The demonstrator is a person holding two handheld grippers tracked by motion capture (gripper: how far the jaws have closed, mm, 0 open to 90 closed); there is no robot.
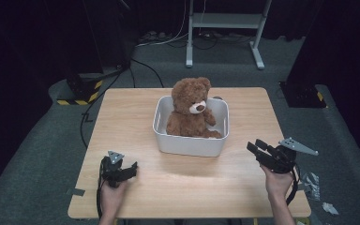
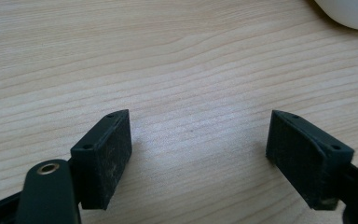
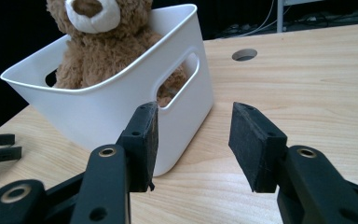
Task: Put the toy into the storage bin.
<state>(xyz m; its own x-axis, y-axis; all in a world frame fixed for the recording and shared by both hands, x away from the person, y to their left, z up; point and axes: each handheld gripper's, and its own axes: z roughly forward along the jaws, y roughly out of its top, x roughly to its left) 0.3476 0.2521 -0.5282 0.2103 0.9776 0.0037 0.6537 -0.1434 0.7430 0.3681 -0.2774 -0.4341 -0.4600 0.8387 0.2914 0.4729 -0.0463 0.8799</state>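
Observation:
A brown teddy bear (image 1: pixel 191 110) sits upright in a white plastic bin (image 1: pixel 187 143) at the middle of the wooden table (image 1: pixel 122 117). My left gripper (image 1: pixel 132 170) rests low on the table to the bin's front left, open, nothing between its jaws (image 2: pixel 198 149). My right gripper (image 1: pixel 254 146) is held to the bin's front right, open and empty, pointing at the bin's near corner (image 3: pixel 193 140). The bear (image 3: pixel 105 44) rises above the bin's rim (image 3: pixel 102 84), and the bin's handle slot (image 3: pixel 179 79) faces this gripper.
A round cable hole (image 3: pixel 244 54) lies in the tabletop behind the bin. A white metal stand (image 1: pixel 225 28) and cables are on the floor beyond the table. Crumpled scraps (image 1: pixel 316 187) lie on the floor at the right. The left gripper's fingertips (image 3: pixel 0 147) appear far left.

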